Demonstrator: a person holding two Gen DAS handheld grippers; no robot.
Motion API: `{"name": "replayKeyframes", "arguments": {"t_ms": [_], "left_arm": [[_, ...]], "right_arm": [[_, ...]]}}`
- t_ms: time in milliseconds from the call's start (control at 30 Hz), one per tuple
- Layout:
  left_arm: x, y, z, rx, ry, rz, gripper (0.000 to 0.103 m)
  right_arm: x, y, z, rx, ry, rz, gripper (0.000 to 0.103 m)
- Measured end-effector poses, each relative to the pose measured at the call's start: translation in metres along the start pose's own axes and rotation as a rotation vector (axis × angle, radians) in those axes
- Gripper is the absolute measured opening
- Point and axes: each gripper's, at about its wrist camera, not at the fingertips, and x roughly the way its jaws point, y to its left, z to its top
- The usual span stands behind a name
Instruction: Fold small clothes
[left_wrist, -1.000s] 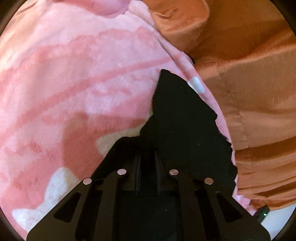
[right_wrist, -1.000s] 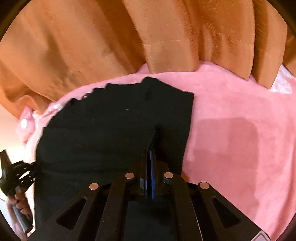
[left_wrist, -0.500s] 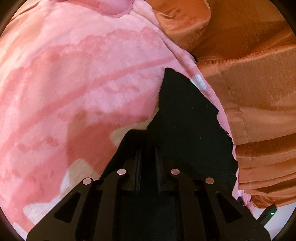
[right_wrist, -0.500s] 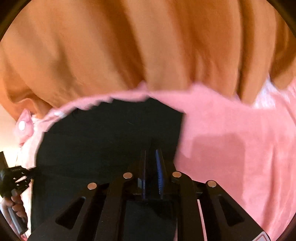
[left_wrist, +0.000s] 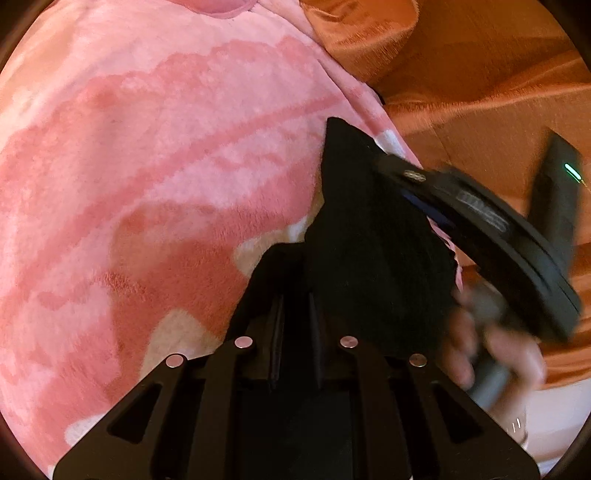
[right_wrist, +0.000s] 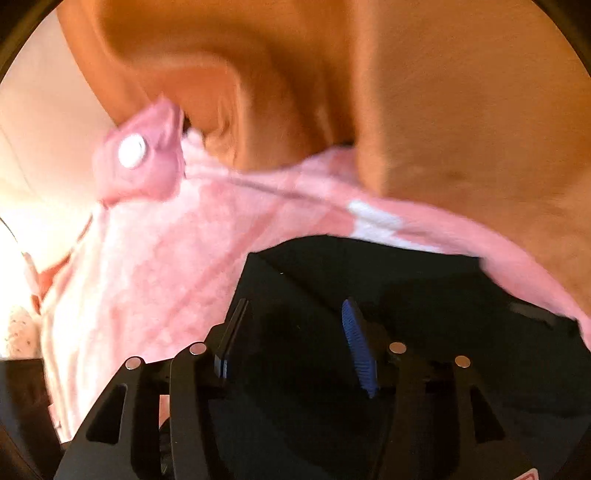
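Note:
A small black garment (left_wrist: 369, 236) lies on a pink patterned blanket (left_wrist: 166, 166). My left gripper (left_wrist: 295, 306) is shut on the near edge of the garment. The right gripper's body (left_wrist: 480, 229) shows blurred at the right of the left wrist view, over the garment's far side, with the hand holding it below. In the right wrist view my right gripper (right_wrist: 295, 332) is open, its blue-padded finger (right_wrist: 360, 347) and the other finger spread wide just above the black garment (right_wrist: 369, 266), holding nothing.
Orange-brown curtain folds (right_wrist: 406, 92) hang along the far edge of the blanket (right_wrist: 166, 240). A pink plush piece with a white button (right_wrist: 140, 162) sits at the blanket's far left corner. The curtain also fills the right of the left wrist view (left_wrist: 480, 74).
My right gripper has opened and let go of the black garment, and has swung left toward the left gripper. The left gripper stays shut on the garment.

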Motion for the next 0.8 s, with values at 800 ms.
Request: {"name": "replayKeyframes", "arguments": {"t_ms": [800], "left_arm": [[-0.003,-0.008,0.003,0.023,-0.06,-0.035,0.023]], "right_arm": [[-0.1,-0.023,-0.075,0.098,-0.211,-0.011,0.009]]}}
